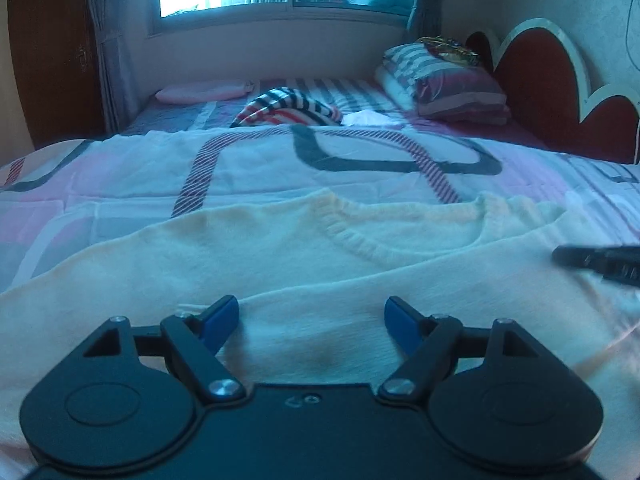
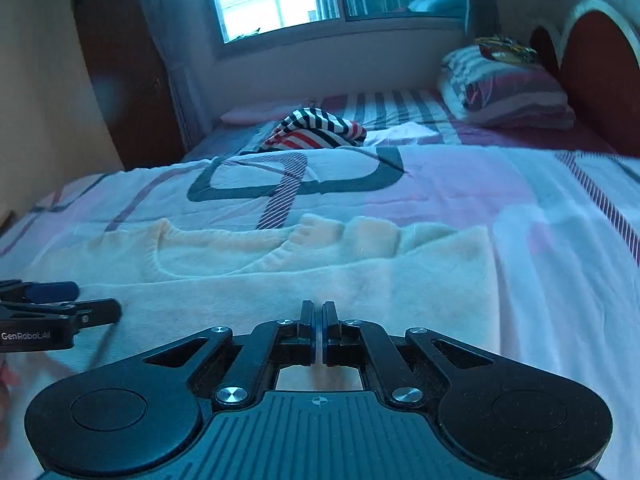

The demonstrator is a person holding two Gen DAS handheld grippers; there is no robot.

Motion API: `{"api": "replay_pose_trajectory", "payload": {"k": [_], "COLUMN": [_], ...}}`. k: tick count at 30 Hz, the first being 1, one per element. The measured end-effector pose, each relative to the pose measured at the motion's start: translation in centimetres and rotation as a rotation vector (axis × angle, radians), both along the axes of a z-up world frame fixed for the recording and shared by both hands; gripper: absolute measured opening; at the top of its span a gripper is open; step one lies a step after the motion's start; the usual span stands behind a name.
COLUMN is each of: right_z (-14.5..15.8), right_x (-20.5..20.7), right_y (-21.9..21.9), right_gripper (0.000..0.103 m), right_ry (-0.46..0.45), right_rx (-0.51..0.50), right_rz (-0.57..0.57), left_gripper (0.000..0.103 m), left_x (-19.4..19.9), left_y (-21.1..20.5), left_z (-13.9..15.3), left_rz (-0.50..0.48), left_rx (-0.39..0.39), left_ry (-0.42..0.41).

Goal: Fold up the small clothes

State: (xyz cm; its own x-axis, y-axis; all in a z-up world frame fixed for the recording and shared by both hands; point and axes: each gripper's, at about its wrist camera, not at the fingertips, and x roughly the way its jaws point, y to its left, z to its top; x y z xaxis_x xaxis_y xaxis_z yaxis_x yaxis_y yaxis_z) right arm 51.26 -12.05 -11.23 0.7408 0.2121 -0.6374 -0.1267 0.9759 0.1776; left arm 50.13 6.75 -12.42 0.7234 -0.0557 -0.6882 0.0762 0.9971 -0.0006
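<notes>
I have the cream knit sweater (image 1: 304,280) spread flat on the patterned quilt (image 1: 132,168), ribbed V-neck on the far side, presumably so the first fold has a clean base. Left gripper (image 1: 312,316): blue pads wide apart, low over the near hem, holding nothing. Right gripper (image 2: 319,330): jaws pressed together, no cloth visibly pinched. Fuzzy, limp knit; should drape. Striped garment (image 2: 316,130) bunched far off, waiting, I judge

Cream sweater (image 1: 280,280) flat on bed (image 1: 120,176)
</notes>
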Motion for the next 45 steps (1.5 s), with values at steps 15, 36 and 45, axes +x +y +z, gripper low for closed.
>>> {"api": "replay_pose_trajectory", "payload": {"k": [15, 36, 45], "right_z": [1.7, 3.6, 3.3], "right_x": [-1.0, -11.1, -12.3], "right_y": [-6.5, -3.6, -1.6], "right_gripper": [0.000, 0.059, 0.051], "right_ry": [0.072, 0.021, 0.036], "right_rx": [0.127, 0.035, 0.118], "right_rz": [-0.176, -0.188, -0.164], "left_gripper": [0.079, 0.081, 0.060], "left_x": [-2.3, -8.4, -17.6], "left_y": [0.9, 5.7, 25.5], "left_z": [1.8, 2.2, 2.7], "left_rz": [-0.011, 0.164, 0.705], "left_rx": [-0.019, -0.026, -0.169], "left_ry": [-0.036, -0.006, -0.050]}}
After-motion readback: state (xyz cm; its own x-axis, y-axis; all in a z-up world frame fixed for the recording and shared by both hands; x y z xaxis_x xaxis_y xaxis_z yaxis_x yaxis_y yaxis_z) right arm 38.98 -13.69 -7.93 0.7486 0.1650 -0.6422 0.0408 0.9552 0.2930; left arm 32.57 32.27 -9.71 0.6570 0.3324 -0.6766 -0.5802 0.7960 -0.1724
